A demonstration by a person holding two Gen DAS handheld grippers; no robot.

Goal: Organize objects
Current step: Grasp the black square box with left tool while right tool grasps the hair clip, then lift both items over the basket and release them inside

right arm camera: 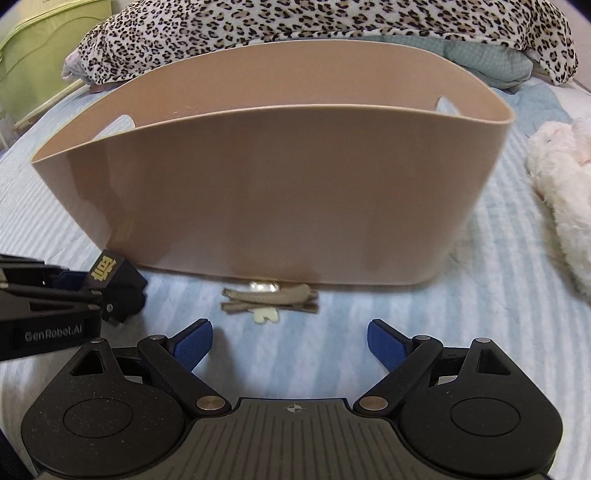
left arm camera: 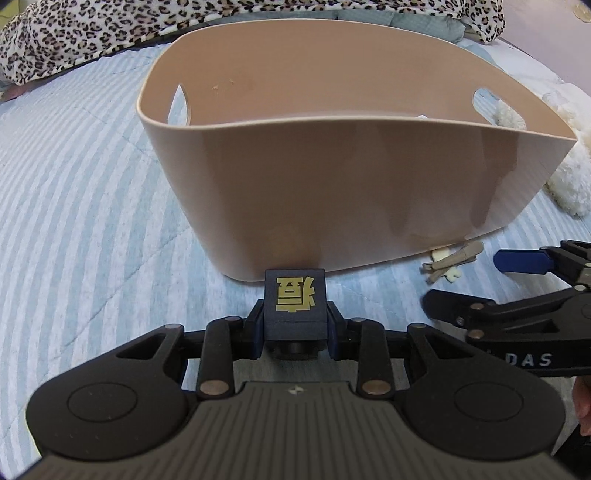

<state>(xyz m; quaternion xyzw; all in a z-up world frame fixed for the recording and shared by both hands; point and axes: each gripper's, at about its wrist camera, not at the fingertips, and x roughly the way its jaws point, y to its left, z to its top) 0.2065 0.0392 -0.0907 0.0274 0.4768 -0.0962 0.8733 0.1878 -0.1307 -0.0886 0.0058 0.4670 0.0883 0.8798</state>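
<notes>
A bed carries everything – its cover is a quilted fabric with pale blue and white stripes. At the far side lies a leopard-print blanket, crumpled, and under its right part a teal pillow with small checks shows. In the right wrist view, a light green container stands beyond the left edge of the bed – only part of it is visible.
</notes>
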